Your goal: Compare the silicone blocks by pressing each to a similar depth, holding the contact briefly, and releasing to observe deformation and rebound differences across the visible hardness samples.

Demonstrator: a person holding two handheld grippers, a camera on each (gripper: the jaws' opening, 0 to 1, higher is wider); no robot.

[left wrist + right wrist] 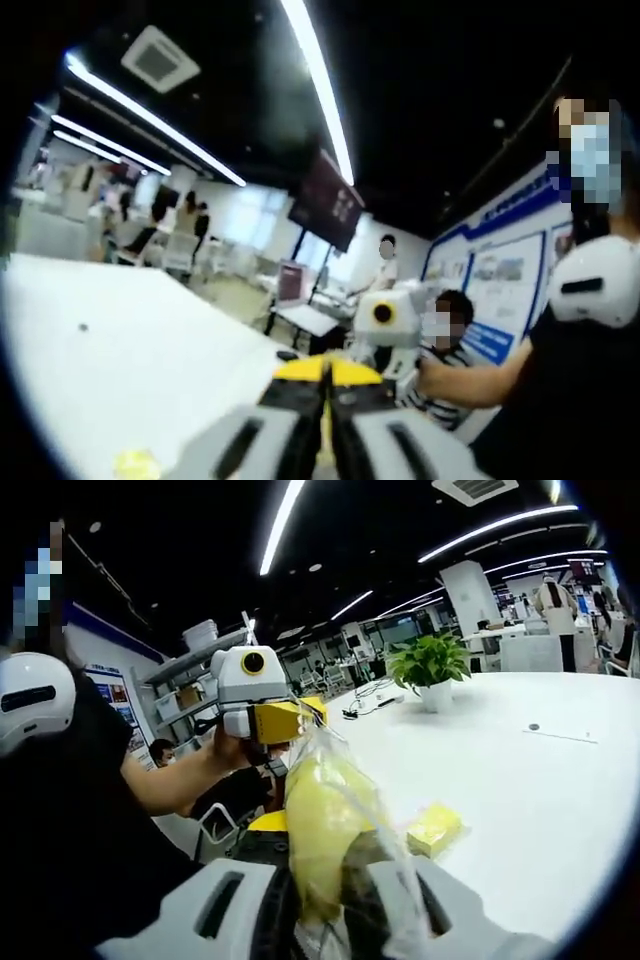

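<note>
Pinching a bagged yellow block (322,830) between the right jaws.

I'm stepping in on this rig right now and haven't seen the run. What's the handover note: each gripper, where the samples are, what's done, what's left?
Left gripper: raised off the white table, jaws together, holding nothing I can see.
Right gripper: shut on a yellow block in a clear plastic bag, held up in the air.
A second yellow block lies on the table to the right gripper's right; a potted plant stands farther back.
Done: nothing I can confirm; no pressing is under way.
Left: probably unbag the held block, set it down, then press, hold and release each sample.
</note>
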